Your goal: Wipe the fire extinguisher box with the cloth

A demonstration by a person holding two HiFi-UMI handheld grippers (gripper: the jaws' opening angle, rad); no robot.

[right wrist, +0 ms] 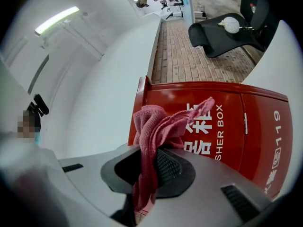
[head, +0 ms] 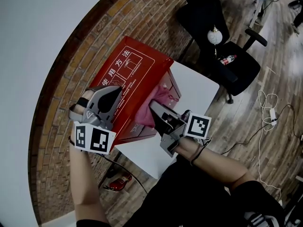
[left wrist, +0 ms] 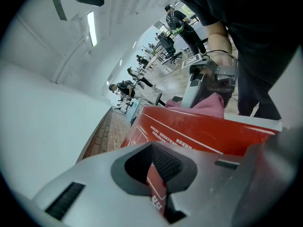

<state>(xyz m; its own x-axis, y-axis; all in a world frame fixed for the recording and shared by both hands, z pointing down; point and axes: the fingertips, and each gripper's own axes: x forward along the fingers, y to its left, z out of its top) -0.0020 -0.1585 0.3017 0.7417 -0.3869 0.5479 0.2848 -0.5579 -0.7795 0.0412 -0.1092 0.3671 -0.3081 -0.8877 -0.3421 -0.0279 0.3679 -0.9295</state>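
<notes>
Fire extinguisher box (head: 135, 70), red with white lettering, standing on the white counter (head: 199, 86). In the head view: left tool (head: 115, 91) laid over the slanting top panel near its edge, right tool (head: 155, 109) at the front face, pink cloth (head: 163, 96) bunched against the red metal under that panel. In the left gripper view: jaws pressed together on a thin red edge of the box, white lettering visible in the slit, with the cloth and the other tool beyond the panel's far rim. In the right gripper view: jaws pinching the cloth by one fold, most of it loose ahead of the tips, just before the lettered front; hard to tell here whether touching the paint. Likely trouble from here: cloth dragged out of so small a pinch under hard rubbing; thin edge slipping from the left tool and the panel dropping; box skidding across the smooth counter if pushed sideways once that hold goes.
</notes>
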